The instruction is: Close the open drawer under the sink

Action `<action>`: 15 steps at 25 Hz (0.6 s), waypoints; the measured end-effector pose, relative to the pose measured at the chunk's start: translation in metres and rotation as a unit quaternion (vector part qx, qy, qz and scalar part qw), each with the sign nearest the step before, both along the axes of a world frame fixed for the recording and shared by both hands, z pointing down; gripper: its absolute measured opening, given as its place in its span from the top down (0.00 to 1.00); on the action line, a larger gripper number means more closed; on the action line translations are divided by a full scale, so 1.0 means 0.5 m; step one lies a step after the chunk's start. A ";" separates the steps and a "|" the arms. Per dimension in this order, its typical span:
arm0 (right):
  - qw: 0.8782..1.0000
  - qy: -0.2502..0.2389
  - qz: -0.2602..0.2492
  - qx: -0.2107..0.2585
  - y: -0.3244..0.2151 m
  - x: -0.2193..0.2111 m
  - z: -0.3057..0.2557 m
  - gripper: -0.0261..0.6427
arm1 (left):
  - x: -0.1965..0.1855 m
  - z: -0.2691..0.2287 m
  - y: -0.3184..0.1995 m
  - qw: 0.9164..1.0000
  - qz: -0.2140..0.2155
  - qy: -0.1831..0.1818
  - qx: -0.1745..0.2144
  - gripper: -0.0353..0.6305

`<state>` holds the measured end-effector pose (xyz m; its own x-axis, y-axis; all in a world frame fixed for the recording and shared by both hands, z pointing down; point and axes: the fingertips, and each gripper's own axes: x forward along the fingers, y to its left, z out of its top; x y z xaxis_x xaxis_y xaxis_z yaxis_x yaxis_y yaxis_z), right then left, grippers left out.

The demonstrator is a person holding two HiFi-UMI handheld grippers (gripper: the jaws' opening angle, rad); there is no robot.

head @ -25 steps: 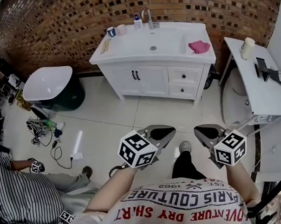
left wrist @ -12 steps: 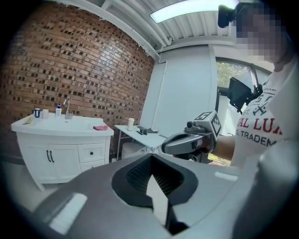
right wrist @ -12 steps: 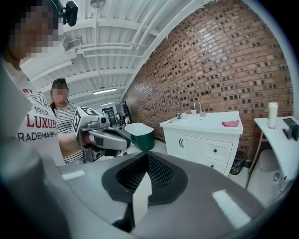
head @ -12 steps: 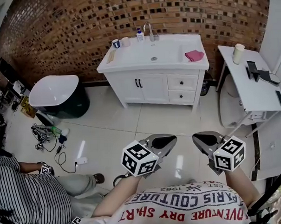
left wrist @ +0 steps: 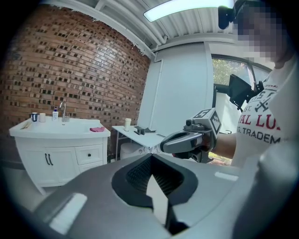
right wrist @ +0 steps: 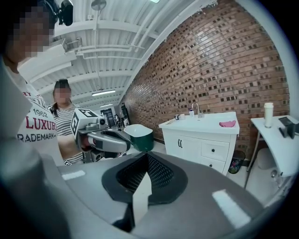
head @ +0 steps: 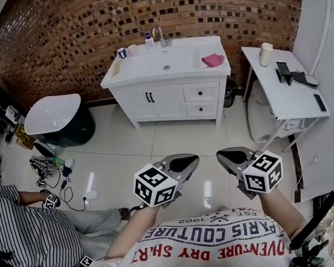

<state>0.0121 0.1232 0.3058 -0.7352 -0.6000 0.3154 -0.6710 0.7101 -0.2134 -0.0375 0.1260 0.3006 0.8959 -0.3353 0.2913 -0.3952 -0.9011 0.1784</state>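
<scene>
Observed from the head view: I hold both grippers low over the tiled floor (head: pixel 173 138), side by side, well apart from the work area.

Left gripper (head: pixel 182 162): jaws clenched tip to tip, nothing between them, confirmed in the left gripper view. Right gripper (head: pixel 235 155): jaws likewise clenched and empty, confirmed in the right gripper view. The two grippers are near each other but not touching.

The white vanity cabinet (head: pixel 154 100) stands at 12 o'clock from the grippers, backed against the brick wall (head: pixel 85 28). The sink basin (head: pixel 169 58) is set in its top, with the tap (head: pixel 161 36) at the basin's 12 o'clock and a pink cloth (head: pixel 213 60) on the counter at its 3 o'clock. Under the counter, on the cabinet's right side, sit the upper drawer (head: pixel 201 92) and, directly below it, the lower drawer (head: pixel 202 109). From this range both fronts look level with the cabinet face; I cannot tell whether either one stands open.

A white side table (head: pixel 290 100) stands at 2 o'clock, just beside the cabinet, with a pale cup (head: pixel 266 54) at its far end. A dark green tub with a white lid (head: pixel 55 113) sits at 10 o'clock. A person in a striped shirt (head: pixel 28 236) is at 8 o'clock.
</scene>
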 end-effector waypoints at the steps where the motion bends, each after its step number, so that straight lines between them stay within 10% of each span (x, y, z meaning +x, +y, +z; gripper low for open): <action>1: 1.000 0.001 0.001 -0.001 0.002 -0.003 0.000 0.95 | -0.003 -0.001 0.002 1.000 0.000 0.003 -0.002 0.96; 15: 1.000 0.005 0.004 0.000 0.017 -0.009 0.005 0.95 | -0.011 0.012 0.011 1.000 -0.002 0.004 -0.008 0.96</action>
<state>0.0074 0.1319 0.3081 -0.7270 -0.6063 0.3223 -0.6790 0.7044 -0.2066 -0.0430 0.1314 0.3067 0.8969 -0.3341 0.2897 -0.3975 -0.8962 0.1969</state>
